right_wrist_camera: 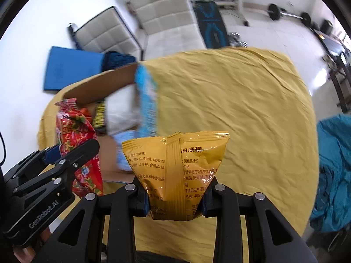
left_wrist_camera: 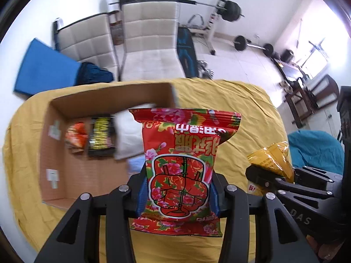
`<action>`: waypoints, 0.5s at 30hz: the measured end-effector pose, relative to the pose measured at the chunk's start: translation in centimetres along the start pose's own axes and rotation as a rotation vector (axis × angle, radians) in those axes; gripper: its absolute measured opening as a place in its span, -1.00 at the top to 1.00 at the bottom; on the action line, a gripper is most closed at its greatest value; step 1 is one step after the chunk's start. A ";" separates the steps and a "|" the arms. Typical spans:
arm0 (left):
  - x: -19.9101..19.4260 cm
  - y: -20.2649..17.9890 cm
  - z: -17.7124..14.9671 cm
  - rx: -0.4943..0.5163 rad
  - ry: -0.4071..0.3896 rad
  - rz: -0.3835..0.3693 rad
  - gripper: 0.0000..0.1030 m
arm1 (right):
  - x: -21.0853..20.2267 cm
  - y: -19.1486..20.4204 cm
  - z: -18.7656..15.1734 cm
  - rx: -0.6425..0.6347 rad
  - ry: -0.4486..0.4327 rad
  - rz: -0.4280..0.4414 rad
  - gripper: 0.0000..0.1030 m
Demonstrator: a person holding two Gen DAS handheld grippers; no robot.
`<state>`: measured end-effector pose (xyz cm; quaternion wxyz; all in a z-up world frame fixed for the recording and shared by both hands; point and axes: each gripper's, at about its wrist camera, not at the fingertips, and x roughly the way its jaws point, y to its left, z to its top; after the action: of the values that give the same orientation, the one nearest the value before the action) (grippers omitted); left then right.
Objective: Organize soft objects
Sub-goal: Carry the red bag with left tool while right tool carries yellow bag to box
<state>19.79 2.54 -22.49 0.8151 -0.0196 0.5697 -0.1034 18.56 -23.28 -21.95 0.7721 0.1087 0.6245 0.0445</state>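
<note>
My left gripper point(left_wrist_camera: 178, 194) is shut on a red floral snack bag point(left_wrist_camera: 182, 164), held upright above the yellow cloth just right of an open cardboard box point(left_wrist_camera: 54, 175). The box holds an orange packet point(left_wrist_camera: 75, 137), a black-and-yellow packet point(left_wrist_camera: 102, 137) and a white pillow-like pack point(left_wrist_camera: 129, 138). My right gripper point(right_wrist_camera: 175, 199) is shut on a yellow snack bag point(right_wrist_camera: 173, 171), held right of the box. The red bag point(right_wrist_camera: 74, 135) and left gripper point(right_wrist_camera: 65, 160) show at left in the right wrist view; the yellow bag point(left_wrist_camera: 272, 160) shows at right in the left wrist view.
A yellow cloth point(right_wrist_camera: 241, 109) covers the round table. Two white chairs point(left_wrist_camera: 151, 41) stand behind it, with a blue mat point(left_wrist_camera: 43, 68) and gym weights point(left_wrist_camera: 232, 11) beyond. A teal fabric heap point(right_wrist_camera: 333, 164) lies to the right. A light blue pack point(right_wrist_camera: 147, 100) sits at the box's right wall.
</note>
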 end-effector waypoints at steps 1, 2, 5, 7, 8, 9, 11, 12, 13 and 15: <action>0.0 1.1 0.2 -0.010 0.002 0.004 0.19 | 0.2 1.6 0.3 -0.015 -0.004 0.012 0.34; -0.2 2.3 0.3 -0.023 0.003 0.003 0.19 | 0.2 2.8 0.5 -0.028 -0.005 0.022 0.34; -0.5 6.2 0.3 -0.064 0.018 0.011 0.19 | 0.6 7.0 1.3 -0.069 -0.004 0.053 0.34; -0.4 9.1 0.3 -0.100 0.040 0.005 0.19 | 1.5 9.5 1.6 -0.097 0.006 0.065 0.34; -0.2 10.4 0.3 -0.113 0.054 0.003 0.19 | 2.2 10.9 1.8 -0.112 0.015 0.076 0.34; 0.1 11.5 0.2 -0.128 0.069 -0.002 0.19 | 3.0 12.3 1.9 -0.127 0.028 0.084 0.34; 1.2 13.8 0.1 -0.171 0.102 -0.022 0.19 | 4.5 14.6 2.1 -0.147 0.049 0.094 0.34; 1.8 14.6 0.1 -0.184 0.123 -0.030 0.19 | 5.6 15.8 2.1 -0.159 0.063 0.095 0.34; 2.5 15.7 0.0 -0.207 0.144 -0.037 0.19 | 6.4 16.4 2.3 -0.163 0.071 0.092 0.34; 3.7 17.3 -0.2 -0.231 0.171 -0.051 0.19 | 8.9 18.1 2.4 -0.172 0.104 0.094 0.34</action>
<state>23.38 18.74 -28.53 0.7530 -0.1187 0.6445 -0.0590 24.04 -4.12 -25.93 0.7423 0.0689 0.6517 0.1397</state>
